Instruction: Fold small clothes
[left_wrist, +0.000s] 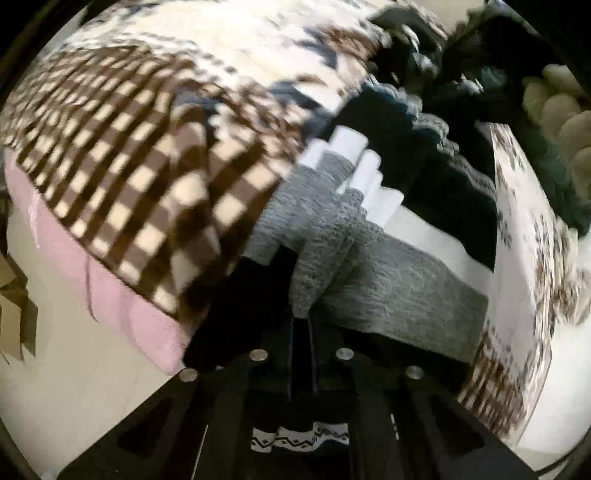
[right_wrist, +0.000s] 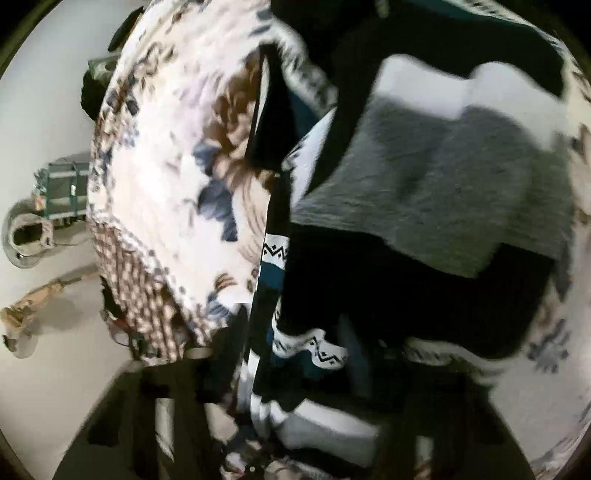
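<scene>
Fabric fills both claws: left gripper (left_wrist: 303, 325) pinches the grey-white-black knit (left_wrist: 369, 266) just ahead; right gripper (right_wrist: 258, 424) clamps its patterned hem (right_wrist: 317, 350). Beyond lies the floral bedspread (right_wrist: 166, 155). Thin bites could slip, letting the fold sag.

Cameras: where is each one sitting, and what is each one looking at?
Left wrist camera: sits on the left claw, looking steeply down at a gray and white garment on a patterned bedspread; the shut claw pinches its gray cloth.
Right wrist camera: sits on the right claw, looking down at the same garment; its fingers are buried in dark knit cloth.
Both share the gray garment and bedspread.
</scene>
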